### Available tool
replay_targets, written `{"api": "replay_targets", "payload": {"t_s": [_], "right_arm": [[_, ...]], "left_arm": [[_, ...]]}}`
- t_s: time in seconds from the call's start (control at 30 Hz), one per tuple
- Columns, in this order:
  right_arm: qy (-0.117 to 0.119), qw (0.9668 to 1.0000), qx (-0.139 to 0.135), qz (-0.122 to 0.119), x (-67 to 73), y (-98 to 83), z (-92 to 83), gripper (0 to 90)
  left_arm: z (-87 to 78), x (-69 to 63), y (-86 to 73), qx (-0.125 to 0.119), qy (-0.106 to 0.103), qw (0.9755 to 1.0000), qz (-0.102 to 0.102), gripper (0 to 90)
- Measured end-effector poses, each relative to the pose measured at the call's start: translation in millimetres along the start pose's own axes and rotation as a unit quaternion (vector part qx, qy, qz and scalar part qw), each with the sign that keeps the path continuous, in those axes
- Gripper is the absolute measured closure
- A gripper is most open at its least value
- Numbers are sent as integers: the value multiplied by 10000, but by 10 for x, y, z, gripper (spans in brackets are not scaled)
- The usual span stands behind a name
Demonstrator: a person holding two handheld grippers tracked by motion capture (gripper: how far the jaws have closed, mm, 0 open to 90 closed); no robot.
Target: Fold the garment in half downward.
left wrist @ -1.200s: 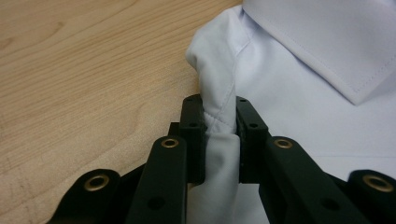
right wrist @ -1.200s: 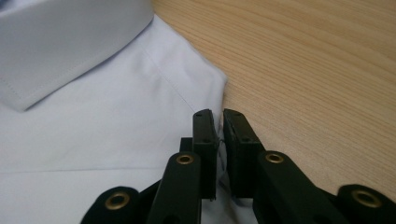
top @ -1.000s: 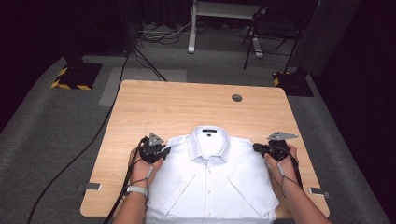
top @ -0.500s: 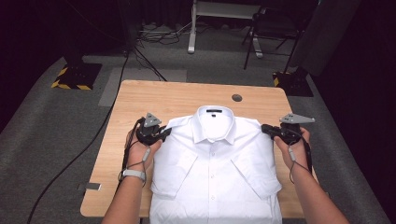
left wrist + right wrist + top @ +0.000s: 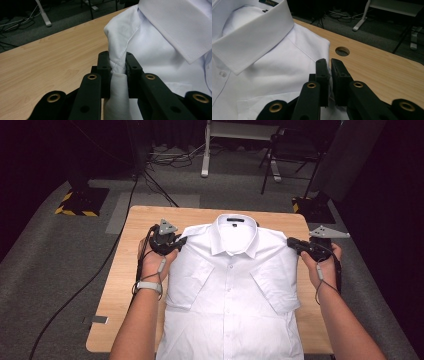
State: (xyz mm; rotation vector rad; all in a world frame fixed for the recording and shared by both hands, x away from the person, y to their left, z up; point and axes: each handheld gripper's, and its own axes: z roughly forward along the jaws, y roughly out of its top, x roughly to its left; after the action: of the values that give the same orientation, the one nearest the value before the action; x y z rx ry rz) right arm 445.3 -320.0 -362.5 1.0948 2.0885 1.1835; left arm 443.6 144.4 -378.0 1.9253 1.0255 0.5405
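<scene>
A white short-sleeved shirt (image 5: 232, 290) with its collar (image 5: 235, 234) toward the far edge is held up by its shoulders above the wooden table (image 5: 135, 270). My left gripper (image 5: 181, 241) is shut on the shirt's left shoulder; in the left gripper view the white fabric (image 5: 117, 65) is pinched between the black jaws of that gripper (image 5: 117, 65). My right gripper (image 5: 291, 243) is shut on the other shoulder, with a thin fold of cloth (image 5: 312, 53) caught between the jaws of that gripper (image 5: 329, 68). The shirt's hem hangs past the near table edge.
A round cable hole (image 5: 342, 51) is set in the tabletop near the far right corner. Cables (image 5: 150, 180) run over the grey floor behind the table, beside yellow-black floor plates (image 5: 77, 209). A chair (image 5: 287, 150) and a desk leg (image 5: 206, 150) stand farther back.
Both grippers have risen and moved away from me with the shirt's shoulders in them. The shirt has stretched out longer and its collar now sits nearer the far edge.
</scene>
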Motion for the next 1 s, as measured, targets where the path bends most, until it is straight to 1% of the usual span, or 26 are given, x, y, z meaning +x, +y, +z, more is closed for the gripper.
{"api": "replay_targets", "payload": {"t_s": [0.03,0.07,0.13,0.23,0.3,0.4,0.47,0.5,0.53,0.57,0.63,0.67,0.7,0.77,0.83,1.0], "right_arm": [[-24,10000,-16,13,-26,38,-17,848],[-24,10000,-16,13,-26,38,-17,848],[-59,10000,-43,26,-48,86,-30,847],[-91,9999,-50,4,-55,118,-31,847],[-135,9999,-66,-31,-62,172,-36,847],[-148,9998,-141,-13,-71,211,-55,847],[-154,9997,-182,-20,-74,226,-67,847],[-149,9996,-249,-12,-87,267,-101,847],[-149,9996,-249,-12,-87,267,-101,847],[-157,9994,-322,-20,-102,316,-132,846],[-200,9992,-349,-59,-107,367,-164,846],[-200,9992,-349,-59,-107,367,-164,846],[-250,9989,-380,-108,-108,412,-207,846],[-247,9989,-369,-158,-103,413,-231,846],[-242,9988,-369,-195,-98,400,-249,846],[-67,9988,-465,-159,-62,274,-354,845]], "left_arm": [[2,8,32,-67,-28,10000,-39,781],[2,8,32,-67,-28,10000,-39,781],[-2,13,95,-106,-7,9999,-7,782],[1,16,135,-102,16,9999,27,782],[3,38,197,-85,34,9999,88,782],[-9,55,238,-141,18,9999,78,782],[-30,68,284,-217,-19,9998,48,782],[-45,77,320,-235,-24,9997,67,781],[-55,81,346,-242,-24,9997,84,781],[-88,88,422,-323,-18,9994,112,781],[-109,80,479,-425,-17,9990,119,781],[-109,80,479,-425,-17,9990,119,782],[-109,58,490,-446,-13,9988,182,783],[-109,46,478,-454,-18,9988,188,785],[-125,15,436,-493,-88,9986,180,786],[-244,-52,334,-546,-217,9979,265,787]]}}
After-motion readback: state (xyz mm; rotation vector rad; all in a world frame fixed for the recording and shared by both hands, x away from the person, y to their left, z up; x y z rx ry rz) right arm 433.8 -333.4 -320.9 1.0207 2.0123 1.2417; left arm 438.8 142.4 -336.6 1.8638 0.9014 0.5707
